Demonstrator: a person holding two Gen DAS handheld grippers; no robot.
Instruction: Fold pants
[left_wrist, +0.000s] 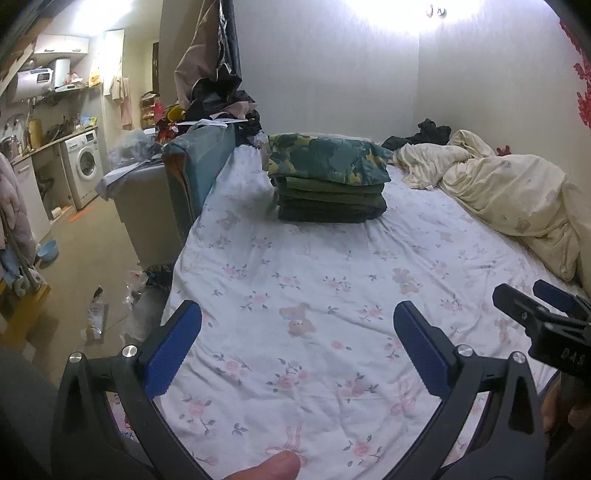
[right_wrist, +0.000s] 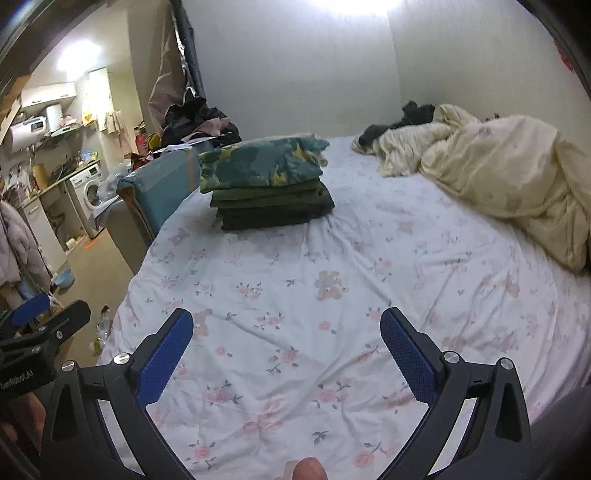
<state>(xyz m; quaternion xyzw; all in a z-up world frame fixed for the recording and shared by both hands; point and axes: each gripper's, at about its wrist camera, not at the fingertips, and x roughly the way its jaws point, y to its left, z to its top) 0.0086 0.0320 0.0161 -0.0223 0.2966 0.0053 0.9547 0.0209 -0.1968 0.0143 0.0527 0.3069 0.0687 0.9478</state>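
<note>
Blue-padded and spread wide, our left gripper (left_wrist: 297, 317) and right gripper (right_wrist: 286, 321) hover side by side over the floral sheet (left_wrist: 295, 266), both holding nothing. Farther up the bed we count one stack of folded pants (left_wrist: 327, 181), four or five layers, camouflage on top. Beyond it lies one cream duvet (left_wrist: 509, 192). Only our left view shows the red wall decoration (left_wrist: 583, 92).
</note>
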